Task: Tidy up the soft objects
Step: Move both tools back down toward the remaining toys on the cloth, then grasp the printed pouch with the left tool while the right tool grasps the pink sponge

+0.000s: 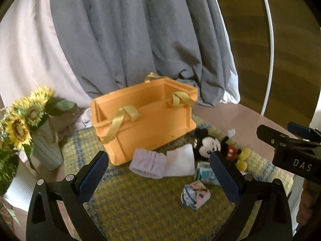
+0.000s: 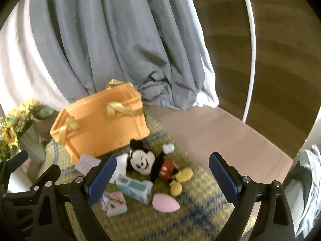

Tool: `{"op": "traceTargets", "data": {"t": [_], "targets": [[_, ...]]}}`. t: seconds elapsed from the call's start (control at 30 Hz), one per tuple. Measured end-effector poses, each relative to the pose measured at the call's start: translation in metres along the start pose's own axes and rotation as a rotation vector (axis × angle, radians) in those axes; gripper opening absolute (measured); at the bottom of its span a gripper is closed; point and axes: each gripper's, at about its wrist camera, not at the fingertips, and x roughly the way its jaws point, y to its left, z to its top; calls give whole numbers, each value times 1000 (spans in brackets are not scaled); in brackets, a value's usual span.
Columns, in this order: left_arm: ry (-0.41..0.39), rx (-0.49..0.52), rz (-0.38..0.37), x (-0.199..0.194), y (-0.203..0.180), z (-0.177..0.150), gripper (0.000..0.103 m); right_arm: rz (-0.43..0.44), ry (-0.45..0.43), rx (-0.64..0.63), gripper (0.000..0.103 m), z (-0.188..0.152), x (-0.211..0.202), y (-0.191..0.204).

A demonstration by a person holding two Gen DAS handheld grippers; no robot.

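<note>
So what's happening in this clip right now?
A person holds two claws above a yellow woven mat. Both the left claw and the right claw are open and empty. A mouse plush, lilac cloth, white cloth, small carton and pink sponge lie loose beside the orange basket, which looks empty.

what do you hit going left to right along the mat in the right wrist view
sunflower vase → orange basket → mouse plush → bare pink floor
</note>
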Motion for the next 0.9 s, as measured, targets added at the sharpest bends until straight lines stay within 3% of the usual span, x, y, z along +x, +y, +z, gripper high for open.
{"op": "traceTargets", "data": {"t": [0.77,0.9], "targets": [[164,102,-124,60,-28,-64,102,-45,221,35,93,-72,57,-14],[194,102,-146,72,-33,-71,102,-43,243,27,89,-77,65,-14]]}}
